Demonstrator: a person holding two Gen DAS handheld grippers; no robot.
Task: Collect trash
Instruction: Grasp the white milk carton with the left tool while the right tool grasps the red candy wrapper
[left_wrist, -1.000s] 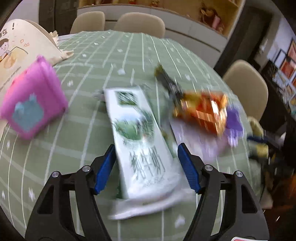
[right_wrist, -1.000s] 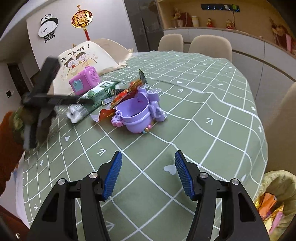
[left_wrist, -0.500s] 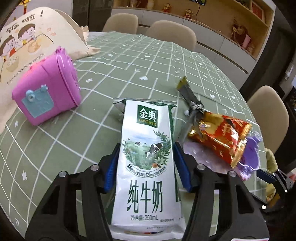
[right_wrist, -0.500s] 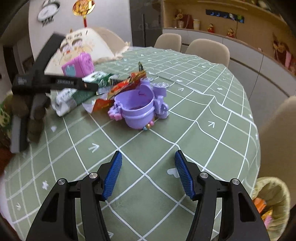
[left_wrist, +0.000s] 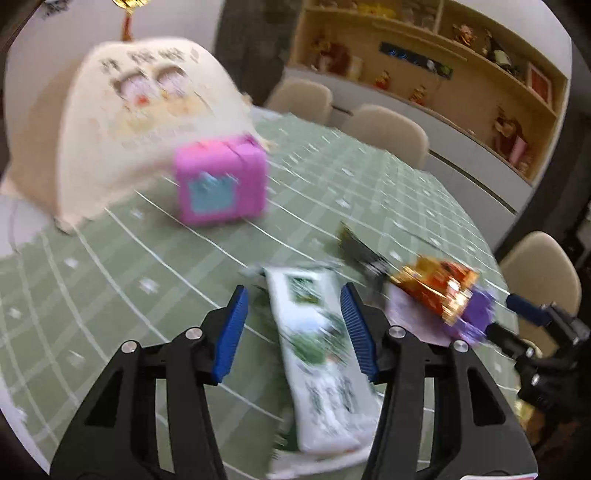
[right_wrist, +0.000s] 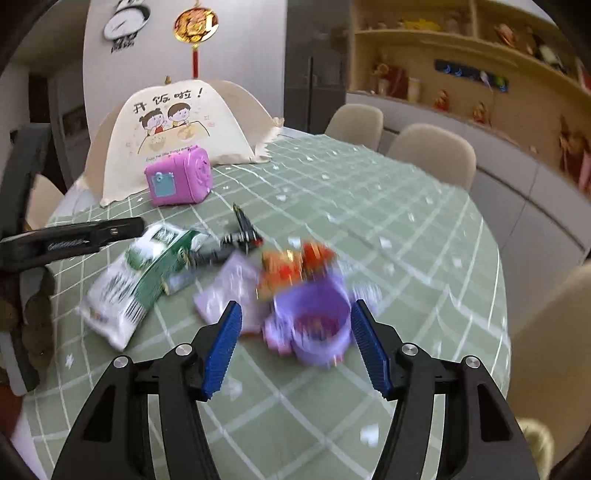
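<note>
A white and green milk pouch (left_wrist: 317, 354) lies flat on the green checked tablecloth (left_wrist: 110, 280), between the fingers of my open left gripper (left_wrist: 295, 325); the jaws do not touch it. It also shows in the right wrist view (right_wrist: 129, 280). A red-orange snack wrapper (left_wrist: 432, 284) and a dark wrapper (left_wrist: 362, 251) lie to its right. My right gripper (right_wrist: 295, 343) is open, with a purple toy cup (right_wrist: 314, 321) between its fingers and the orange wrapper (right_wrist: 295, 266) just behind. A pale purple paper (right_wrist: 229, 291) lies beside the cup.
A pink toy box (right_wrist: 179, 181) and a cream mesh food cover (right_wrist: 166, 133) stand at the table's far left. Beige chairs (right_wrist: 432, 155) ring the round table. A bin liner with rubbish (right_wrist: 535, 446) shows at the lower right, off the table's edge.
My left gripper has opened and let go of the milk pouch, which now lies on the table. My right gripper has moved forward around the purple cup. Both views are motion-blurred.
</note>
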